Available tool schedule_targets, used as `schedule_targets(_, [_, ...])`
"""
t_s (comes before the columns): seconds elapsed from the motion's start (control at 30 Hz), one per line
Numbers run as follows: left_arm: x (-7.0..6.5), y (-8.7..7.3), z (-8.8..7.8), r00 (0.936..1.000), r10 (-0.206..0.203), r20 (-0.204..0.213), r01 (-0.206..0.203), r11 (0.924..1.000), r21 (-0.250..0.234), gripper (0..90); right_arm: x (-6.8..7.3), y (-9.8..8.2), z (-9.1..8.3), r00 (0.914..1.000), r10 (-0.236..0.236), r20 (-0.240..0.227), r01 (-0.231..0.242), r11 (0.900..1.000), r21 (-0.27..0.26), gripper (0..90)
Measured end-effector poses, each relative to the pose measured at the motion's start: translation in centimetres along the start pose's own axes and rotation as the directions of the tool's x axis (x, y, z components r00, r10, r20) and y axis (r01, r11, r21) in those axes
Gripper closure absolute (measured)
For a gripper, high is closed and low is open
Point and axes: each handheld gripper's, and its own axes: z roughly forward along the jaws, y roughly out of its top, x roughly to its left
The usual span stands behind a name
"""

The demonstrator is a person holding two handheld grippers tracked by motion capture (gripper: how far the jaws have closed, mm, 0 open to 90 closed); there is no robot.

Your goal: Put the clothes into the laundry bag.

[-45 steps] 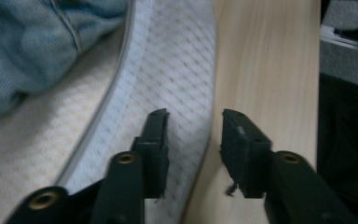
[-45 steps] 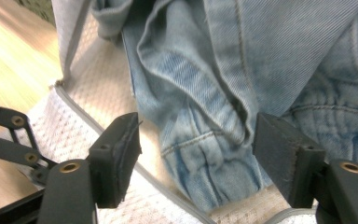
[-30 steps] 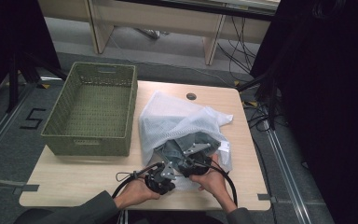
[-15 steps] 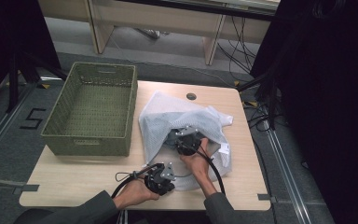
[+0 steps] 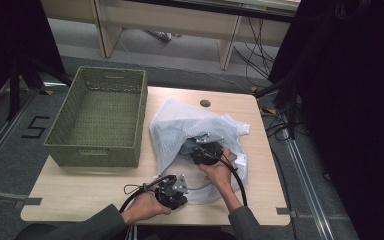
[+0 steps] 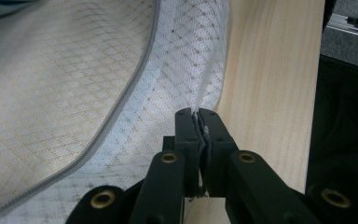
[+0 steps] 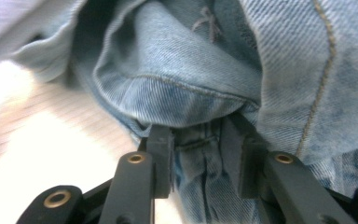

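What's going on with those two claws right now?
Left gripper shut on mesh bag edge. Right gripper around jeans, inside bag. Basket empty.

Baskets: one (image 5: 100,120), green, at the table's (image 5: 80,195) left edge
Mesh bags: one (image 5: 180,120), white, from table centre towards the right edge
Denim garments: one (image 7: 205,70), inside the bag
Grippers: two, left (image 5: 172,192) and right (image 5: 205,154)
Hands: two, one per gripper, at the near edge

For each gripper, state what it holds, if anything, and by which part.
The left gripper pinches the white mesh bag at its near edge. The right gripper has a fold of denim garment between its fingers; whether they clamp it cannot be told.
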Motion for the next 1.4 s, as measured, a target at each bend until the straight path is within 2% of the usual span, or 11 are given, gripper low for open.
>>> schedule_targets(0.17, [0.1, 0.0, -0.1, 1.0000, 0.008, 0.003, -0.008, 0.9999, 0.010, 85.3, 0.6, 0.1, -1.7, 0.9983, 0.003, -0.058, -0.001, 1.000, 0.025, 61.0])
schedule_targets(0.33, [0.1, 0.0, -0.1, 1.0000, 0.006, 0.006, -0.006, 0.9999, 0.009, 84.5, 1.9, 0.2, -3.0, 0.9930, -0.001, -0.118, 0.000, 1.000, -0.007, 51.6])
schedule_targets(0.47, [0.1, 0.0, -0.1, 0.9998, 0.017, 0.006, -0.017, 0.9998, 0.014, 84.3, 3.2, 0.3, -3.1, 0.9894, -0.025, -0.143, 0.025, 1.000, -0.002, 65.6])
schedule_targets(0.57, [0.1, 0.0, 0.0, 0.9999, 0.015, 0.007, -0.015, 0.9998, 0.010, 84.4, 4.0, 0.3, -2.5, 0.9881, -0.067, -0.138, 0.073, 0.997, 0.038, 73.3])
schedule_targets(0.73, [0.1, 0.0, -0.1, 0.9994, 0.035, -0.002, -0.035, 0.9992, 0.016, 84.8, 3.1, -0.5, 0.4, 0.9965, -0.053, -0.065, 0.059, 0.994, 0.095, 81.5])
schedule_targets(0.8, [0.1, 0.0, -0.1, 0.9993, 0.036, -0.005, -0.036, 0.9992, 0.017, 85.1, 2.4, -0.6, 1.3, 0.9967, -0.082, 0.002, 0.081, 0.994, 0.076, 84.3])
schedule_targets(0.97, [0.1, 0.0, -0.2, 0.9985, 0.053, -0.014, -0.052, 0.9983, 0.025, 86.6, 1.1, 0.3, 2.4, 0.9968, -0.005, 0.080, 0.002, 0.999, 0.046, 86.5])
schedule_targets(1.0, [0.1, 0.1, -0.2, 0.9984, 0.055, -0.015, -0.054, 0.9982, 0.026, 86.8, 0.6, 0.4, 2.6, 0.9937, -0.050, 0.100, 0.046, 0.998, 0.047, 87.2])
schedule_targets(1.17, [0.1, 0.0, -0.2, 0.9986, 0.050, -0.013, -0.050, 0.9984, 0.025, 86.8, -0.7, 1.1, 3.6, 0.9888, -0.039, 0.144, 0.036, 0.999, 0.026, 89.2])
schedule_targets(1.33, [0.1, 0.0, -0.1, 0.9991, 0.040, -0.009, -0.040, 0.9990, 0.019, 86.6, -0.4, 0.8, 2.9, 0.9961, -0.028, 0.084, 0.025, 0.999, 0.037, 83.3])
schedule_targets(1.4, [0.1, 0.0, -0.1, 1.0000, 0.006, 0.000, -0.006, 0.9999, 0.011, 85.3, -0.2, 0.4, 2.1, 0.9986, -0.026, 0.045, 0.025, 1.000, 0.017, 78.3])
